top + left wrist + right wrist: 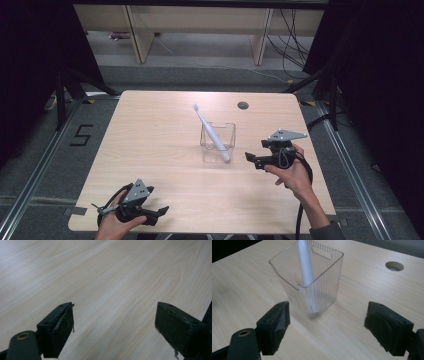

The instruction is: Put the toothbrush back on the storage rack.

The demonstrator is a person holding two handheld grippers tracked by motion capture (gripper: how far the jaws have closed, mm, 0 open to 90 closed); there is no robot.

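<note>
Near the middle of the table [150, 150], toward its right half, stands a clear plastic cup [218, 141] with ribbed walls and a slot handle cut near the rim. White toothbrush [211, 132] sits in it, handle end down against the bottom, leaning so the bristle head sticks out up and to the far left over the rim.

Right gripper [250, 159]: just beside the cup on its right, jaws wide apart, nothing between them. In the right gripper view the cup [312, 282] stands ahead of the jaw gap, not touched, with the toothbrush handle [305, 265] inside.

Left gripper [162, 211]: near the front left edge, well apart from the cup. Jaws wide, only bare tabletop [105, 277] ahead of them.

Risks, judged from this layout:
- Cup looks light and tall; a jaw brushing its wall on the way past could tip or slide it, since nothing steadies it.
- Brush leans far over; a knock to the cup may roll it around the rim or flip it out.
- If the cup is to be gripped, thin clear walls may flex or slip between the pads.

Surface: pale wood-grain laminate, smooth, with a round cable hole [243, 105] near the far edge. Room: grey floor, floor rails at both sides, dark curtains left and right, pale shelving legs and loose cables beyond the table.
</note>
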